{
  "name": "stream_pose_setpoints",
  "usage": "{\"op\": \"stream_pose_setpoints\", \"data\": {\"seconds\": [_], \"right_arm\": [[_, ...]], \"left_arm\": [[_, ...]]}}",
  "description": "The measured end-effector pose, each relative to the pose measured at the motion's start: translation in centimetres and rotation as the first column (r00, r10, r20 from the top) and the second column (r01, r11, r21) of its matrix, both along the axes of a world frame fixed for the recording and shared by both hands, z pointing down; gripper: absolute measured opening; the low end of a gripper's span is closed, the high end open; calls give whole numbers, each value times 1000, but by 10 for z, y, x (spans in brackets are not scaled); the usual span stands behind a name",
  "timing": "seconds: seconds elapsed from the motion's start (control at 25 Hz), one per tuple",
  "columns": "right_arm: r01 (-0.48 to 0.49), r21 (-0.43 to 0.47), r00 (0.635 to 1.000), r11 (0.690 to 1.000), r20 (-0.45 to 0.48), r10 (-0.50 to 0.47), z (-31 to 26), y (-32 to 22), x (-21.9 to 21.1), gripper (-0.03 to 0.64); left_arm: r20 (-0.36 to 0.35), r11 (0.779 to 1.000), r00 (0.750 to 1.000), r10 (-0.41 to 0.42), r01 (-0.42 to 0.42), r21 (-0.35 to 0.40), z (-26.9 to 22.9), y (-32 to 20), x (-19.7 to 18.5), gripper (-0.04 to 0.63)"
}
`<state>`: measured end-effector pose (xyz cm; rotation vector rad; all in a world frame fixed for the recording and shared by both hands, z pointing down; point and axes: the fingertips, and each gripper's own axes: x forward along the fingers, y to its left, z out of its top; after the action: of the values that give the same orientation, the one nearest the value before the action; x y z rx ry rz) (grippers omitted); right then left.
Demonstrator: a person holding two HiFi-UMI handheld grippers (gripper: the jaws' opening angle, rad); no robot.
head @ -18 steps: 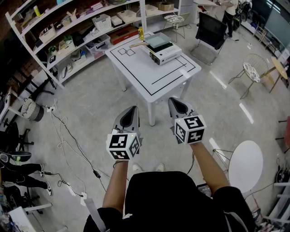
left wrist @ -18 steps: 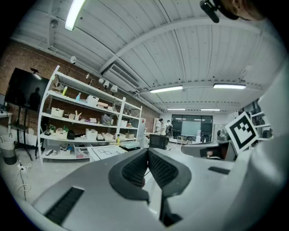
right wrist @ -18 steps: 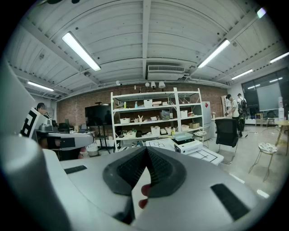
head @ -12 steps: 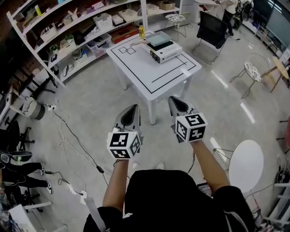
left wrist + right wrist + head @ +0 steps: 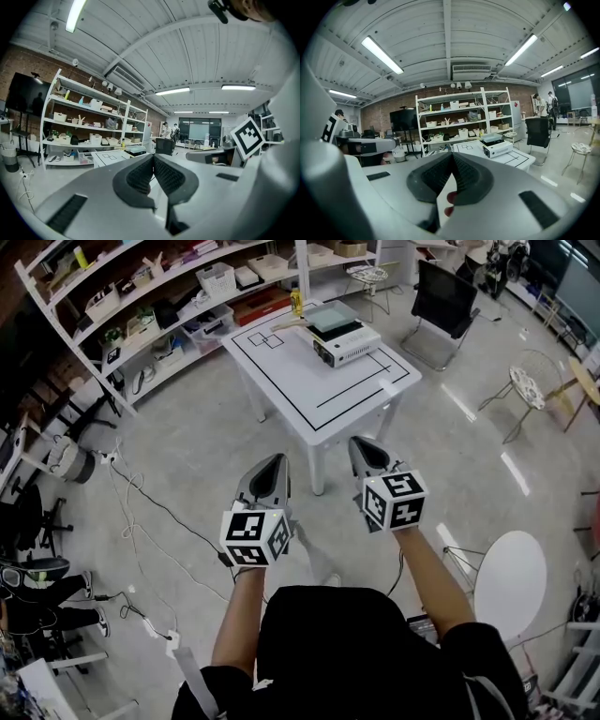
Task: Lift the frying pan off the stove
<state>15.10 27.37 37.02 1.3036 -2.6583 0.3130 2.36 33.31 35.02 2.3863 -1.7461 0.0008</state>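
the person is standing on the grey floor, well back from the white table [image 5: 281,381], and is holding both grippers out in front of the body, side by side and pointing toward the table. the left gripper [image 5: 274,463] is showing its jaws pressed together in the left gripper view, the ribbed black pads meeting at the tip [image 5: 152,157] with nothing between them. the right gripper [image 5: 363,450] is doing the same: in the right gripper view its pads are meeting at the tip [image 5: 451,157] and are pinching nothing. each gripper is carrying its marker cube toward the person, the left cube [image 5: 255,538] and the right cube [image 5: 394,502] sitting just above the wrists.

the frying pan [image 5: 330,320] is sitting on top of the white stove [image 5: 352,345], which is standing on the far half of the table inside the black lines marked on the tabletop. the pan's pale wooden handle [image 5: 283,328] is sticking out toward the shelving side. both grippers are well apart from the pan.

a yellow can [image 5: 295,304] is standing near the table's far edge. white shelving [image 5: 122,320] loaded with boxes is running along the wall behind, a black chair [image 5: 441,298] is standing beyond the table to the right, and a round white table [image 5: 511,582] is sitting near the person's right arm. black cables [image 5: 141,512] are trailing across the floor on the left.
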Motion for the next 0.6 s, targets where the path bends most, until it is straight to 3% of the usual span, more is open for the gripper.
{"op": "stream_pose_setpoints", "data": {"seconds": [0.6], "right_arm": [[-9,-16,1000,1000,-2,9,10,-80,-35,2]], "left_arm": [[-15,1000,1000,17,-17,-22,13,-83,-32,12]]}}
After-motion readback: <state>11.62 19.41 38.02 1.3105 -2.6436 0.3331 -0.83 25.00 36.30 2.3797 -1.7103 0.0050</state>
